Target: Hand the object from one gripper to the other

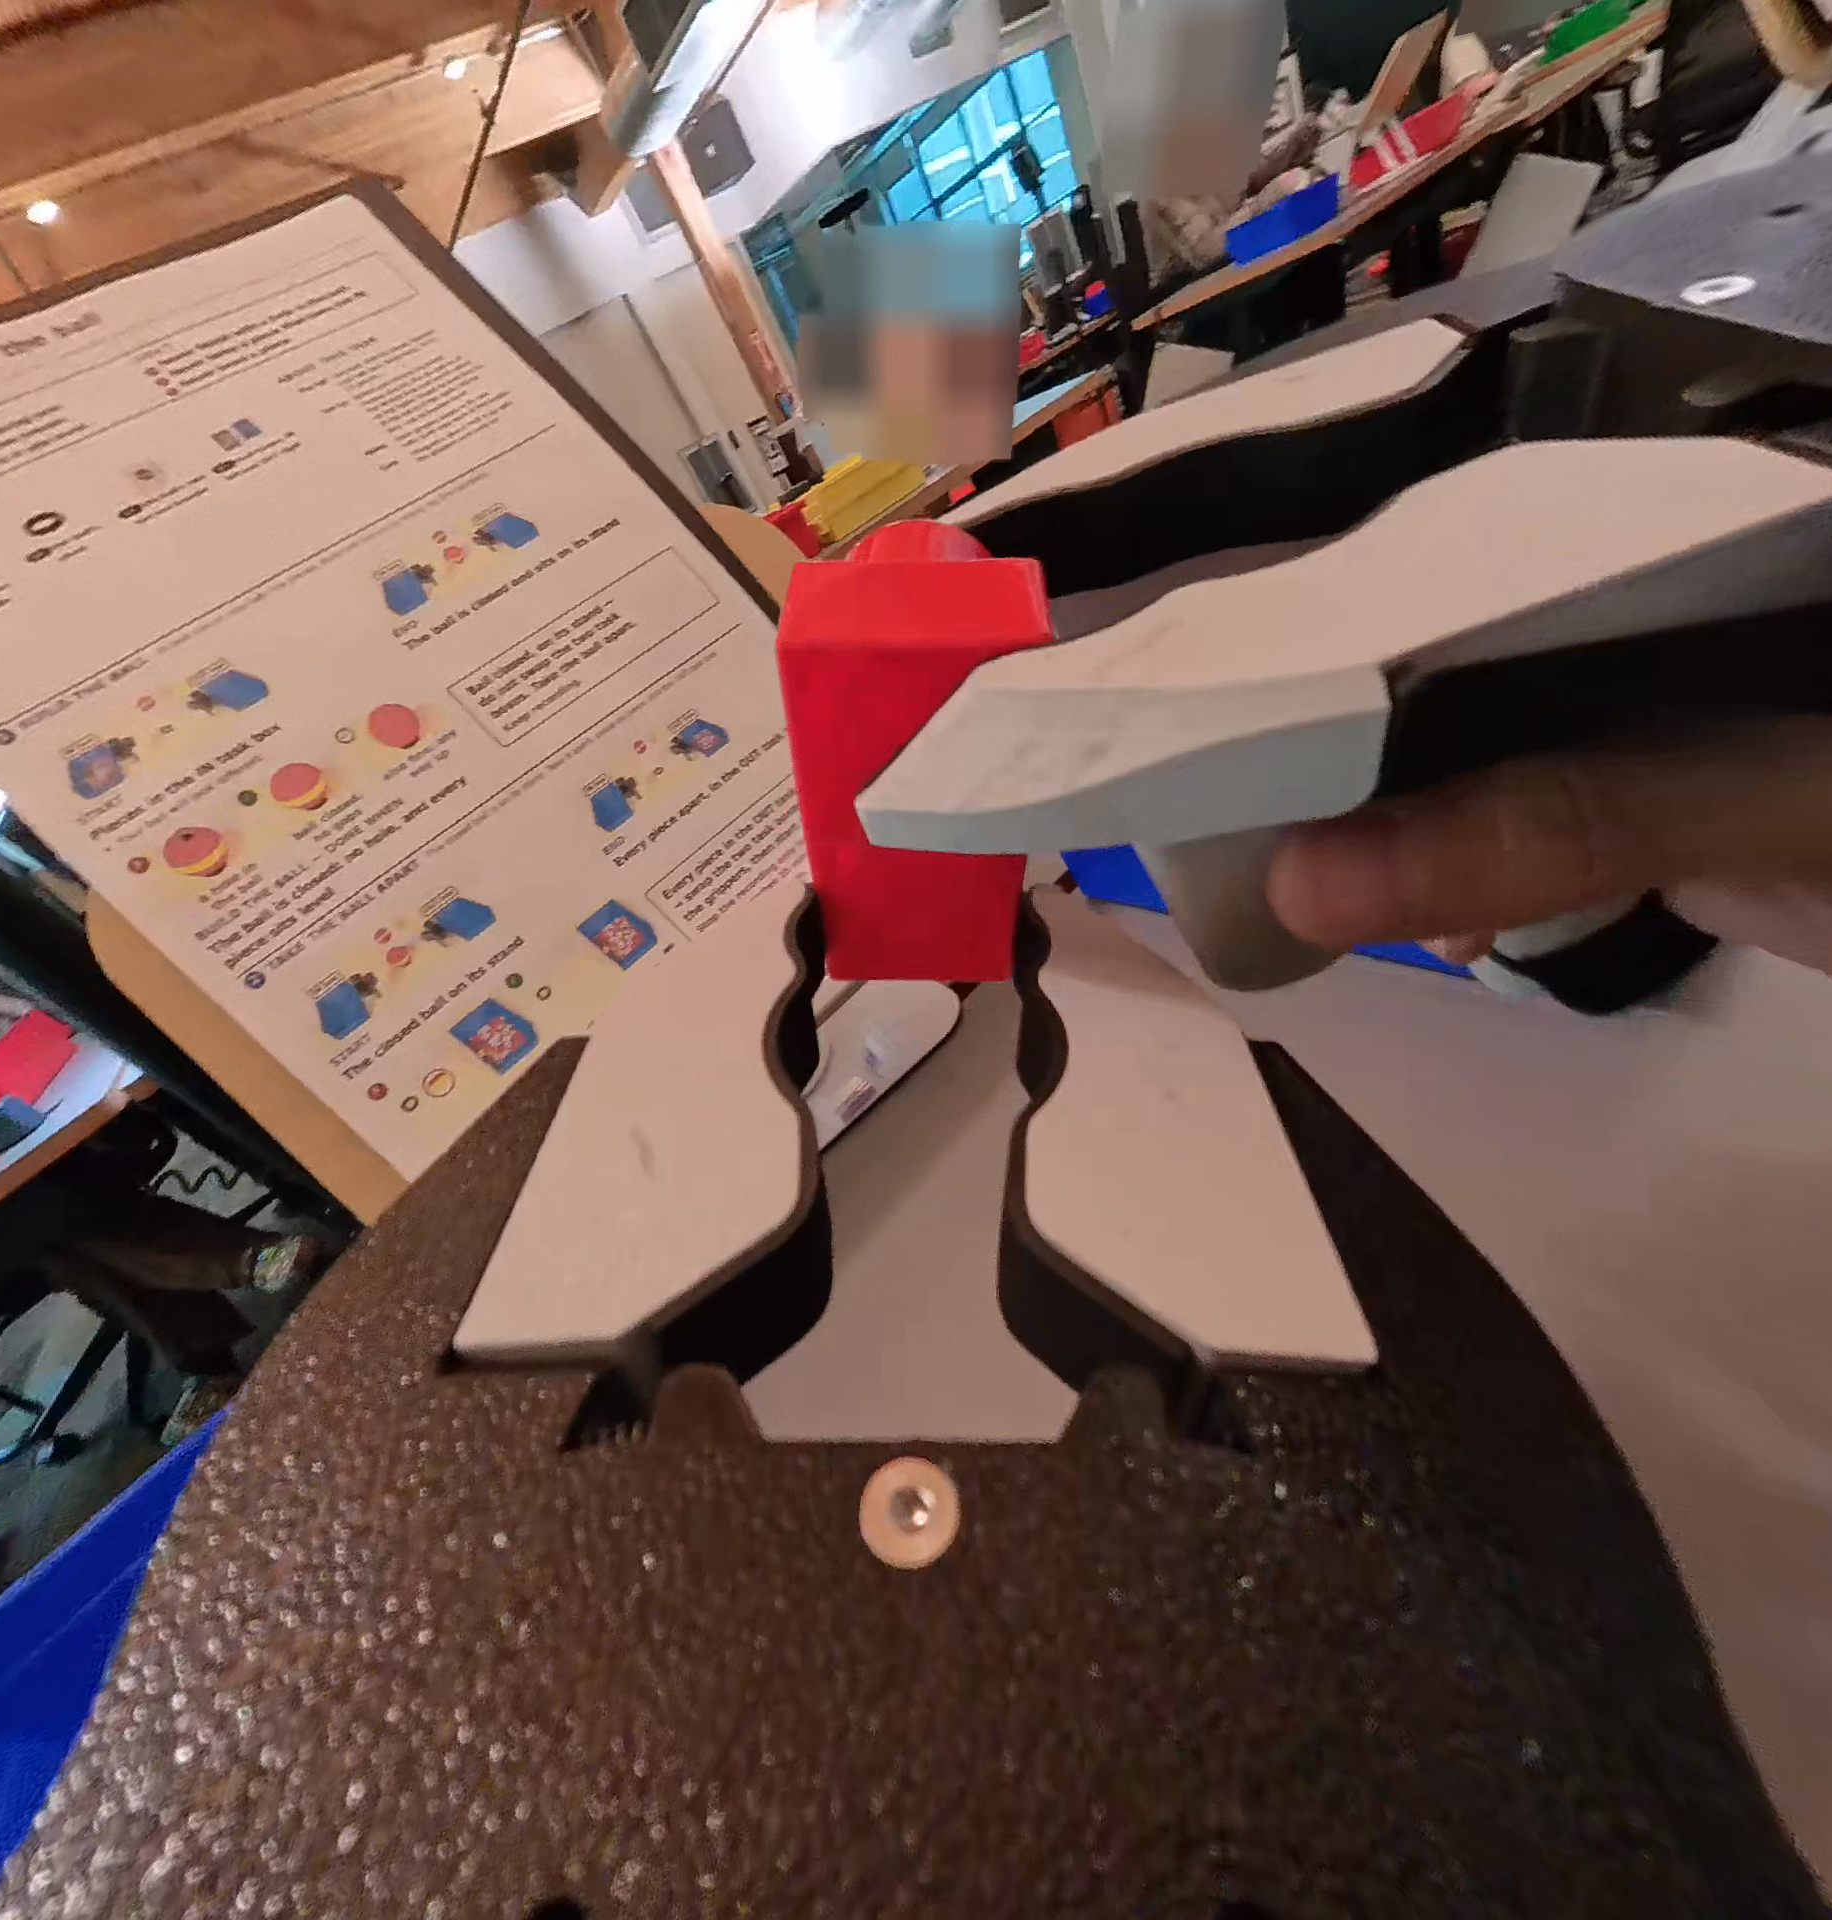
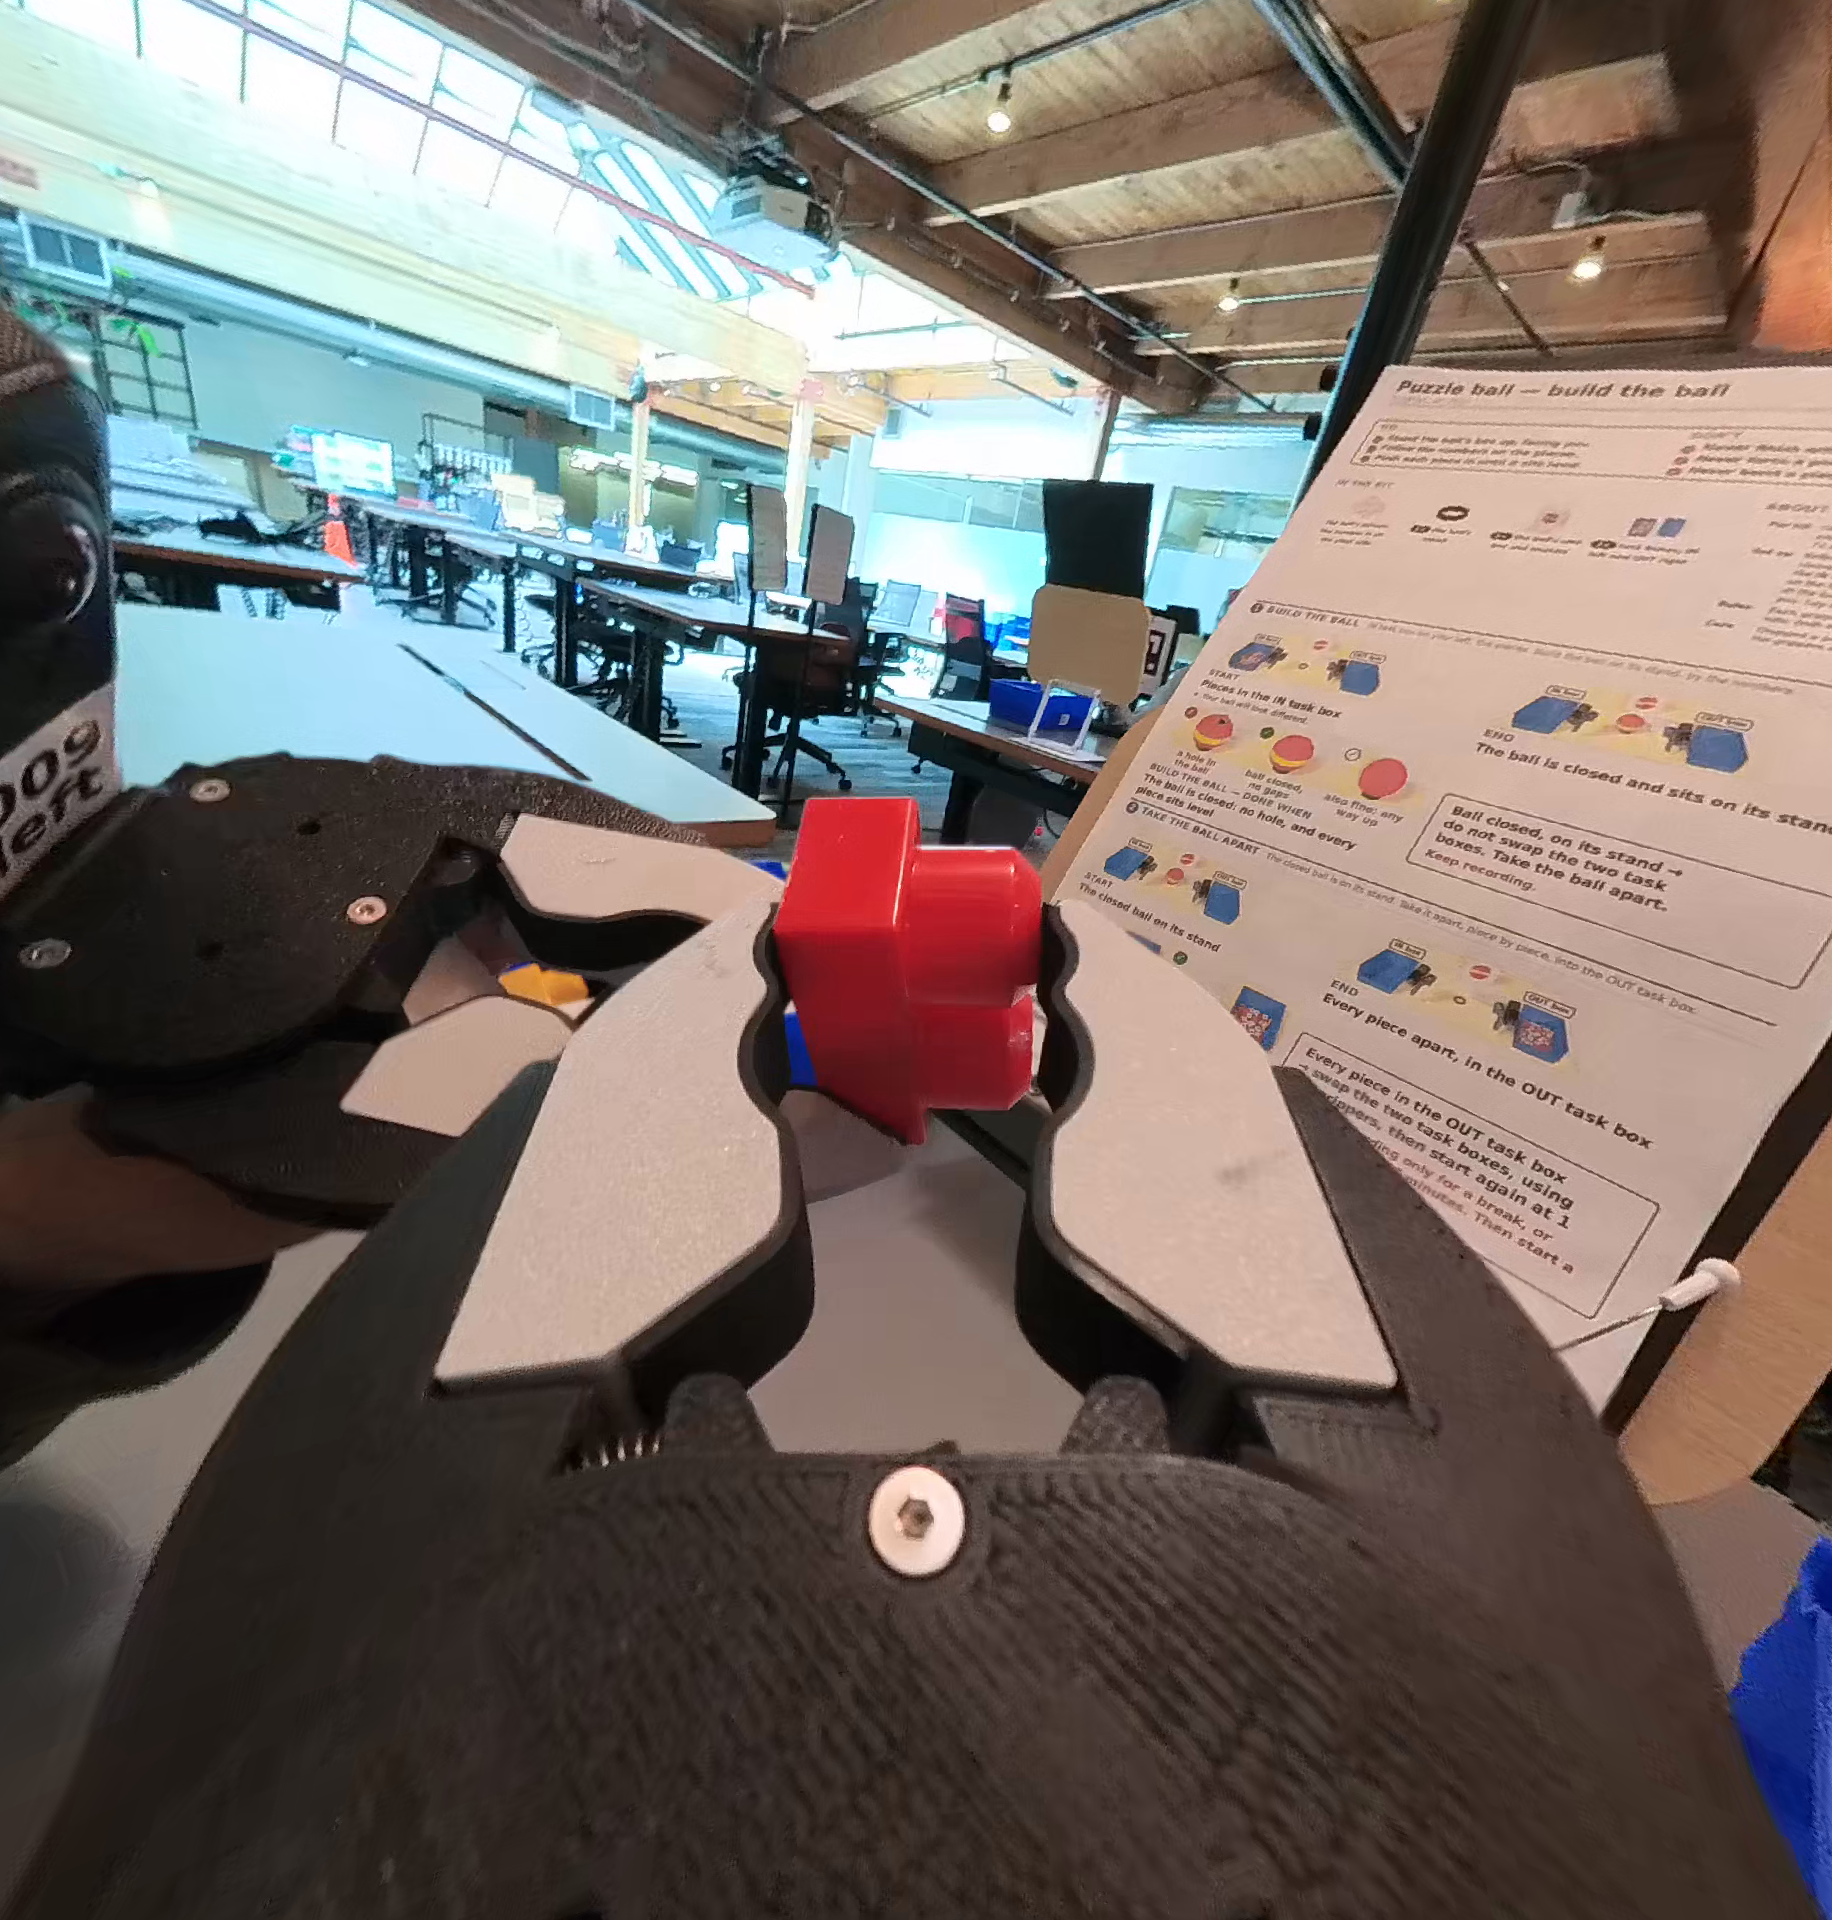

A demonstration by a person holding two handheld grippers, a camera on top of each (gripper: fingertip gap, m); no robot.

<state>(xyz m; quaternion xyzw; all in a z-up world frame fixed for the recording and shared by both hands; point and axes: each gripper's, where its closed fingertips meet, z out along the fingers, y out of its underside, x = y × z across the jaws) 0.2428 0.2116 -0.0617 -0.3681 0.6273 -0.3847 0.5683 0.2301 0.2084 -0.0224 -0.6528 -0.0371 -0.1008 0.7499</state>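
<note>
The red plastic block with rounded studs (image 2: 907, 971) sits between the tips of the right gripper (image 2: 910, 997), whose grey fingers (image 2: 673, 1122) are set to a narrow gap and press on it from both sides: one on the flat face, the other on the studs. In the left wrist view, the same block (image 1: 907, 769) stands upright just past the tips of the left gripper (image 1: 917, 940). Its lower end lies between those fingers (image 1: 663, 1132), which are narrowly parted; whether they squeeze the block or only flank it cannot be told. The right gripper (image 1: 953, 665) reaches in from the side, clamped across the block's upper half.

Beside the fingers, close to the block, stands a tilted white instruction sheet on a wooden board (image 2: 1535, 831). Beneath the fingers the pale grey worktop (image 2: 891, 1309) lies open. A blue bin's (image 2: 1816, 1714) corner shows at the near edge.
</note>
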